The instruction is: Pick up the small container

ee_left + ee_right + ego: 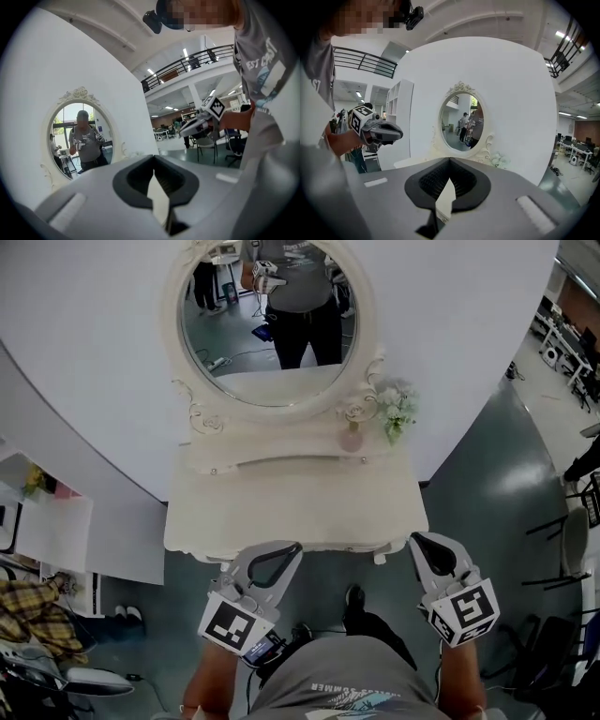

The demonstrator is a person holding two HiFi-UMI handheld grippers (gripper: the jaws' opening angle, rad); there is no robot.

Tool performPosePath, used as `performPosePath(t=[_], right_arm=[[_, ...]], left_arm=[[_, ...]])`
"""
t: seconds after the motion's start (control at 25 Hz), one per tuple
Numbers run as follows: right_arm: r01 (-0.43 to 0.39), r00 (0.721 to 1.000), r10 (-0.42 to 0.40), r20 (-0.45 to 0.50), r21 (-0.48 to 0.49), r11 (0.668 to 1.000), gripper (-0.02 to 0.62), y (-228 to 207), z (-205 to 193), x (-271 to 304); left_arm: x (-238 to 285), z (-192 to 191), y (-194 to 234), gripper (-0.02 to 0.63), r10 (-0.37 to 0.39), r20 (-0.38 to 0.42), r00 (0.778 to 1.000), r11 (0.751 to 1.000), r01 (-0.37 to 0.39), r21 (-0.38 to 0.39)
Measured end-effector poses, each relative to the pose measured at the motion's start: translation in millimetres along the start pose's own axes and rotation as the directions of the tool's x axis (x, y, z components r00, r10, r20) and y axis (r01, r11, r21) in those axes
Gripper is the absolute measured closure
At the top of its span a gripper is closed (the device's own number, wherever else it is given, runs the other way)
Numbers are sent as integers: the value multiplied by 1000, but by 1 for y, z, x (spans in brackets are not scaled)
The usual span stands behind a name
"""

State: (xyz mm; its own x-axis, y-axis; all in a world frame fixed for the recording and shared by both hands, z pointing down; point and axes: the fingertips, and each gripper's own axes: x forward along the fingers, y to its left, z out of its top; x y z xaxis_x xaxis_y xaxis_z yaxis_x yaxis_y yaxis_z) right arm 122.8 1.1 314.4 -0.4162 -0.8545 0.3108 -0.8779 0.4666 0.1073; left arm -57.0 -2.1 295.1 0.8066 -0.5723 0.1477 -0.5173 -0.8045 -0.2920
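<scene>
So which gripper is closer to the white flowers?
Right. The right gripper is at the table's front edge, straight out from the flowers; the left gripper is at the same edge, further left.

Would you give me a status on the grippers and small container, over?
Left hand-held gripper and right hand-held gripper shut, empty, at white dresser's front edge. Small pale pink container untouched on back shelf, right of oval mirror. Tabletop between bare.

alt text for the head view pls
The left gripper and right gripper, both shut and empty, hover at the near edge of a white table with an oval mirror. A small vase of flowers stands at the mirror's right base.
</scene>
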Motion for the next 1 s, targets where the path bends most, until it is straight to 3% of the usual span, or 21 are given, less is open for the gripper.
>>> performPosePath(t=[0.36, 0.52, 0.8, 1.0], right_arm=[[-147, 989, 147, 15, -1, 989, 594, -94, -8, 68], [-206, 978, 206, 19, 5, 978, 594, -124, -17, 91], [-251, 968, 251, 13, 30, 967, 594, -153, -28, 130], [-256, 966, 256, -15, 34, 966, 594, -158, -32, 159]], left_arm=[[90, 0, 27, 603, 126, -85, 988, 991, -129, -27], [119, -1, 35, 603, 169, -123, 978, 985, -171, -2], [136, -13, 47, 603, 217, -195, 957, 974, -224, -17], [142, -34, 67, 603, 232, -225, 946, 961, -259, -99]])
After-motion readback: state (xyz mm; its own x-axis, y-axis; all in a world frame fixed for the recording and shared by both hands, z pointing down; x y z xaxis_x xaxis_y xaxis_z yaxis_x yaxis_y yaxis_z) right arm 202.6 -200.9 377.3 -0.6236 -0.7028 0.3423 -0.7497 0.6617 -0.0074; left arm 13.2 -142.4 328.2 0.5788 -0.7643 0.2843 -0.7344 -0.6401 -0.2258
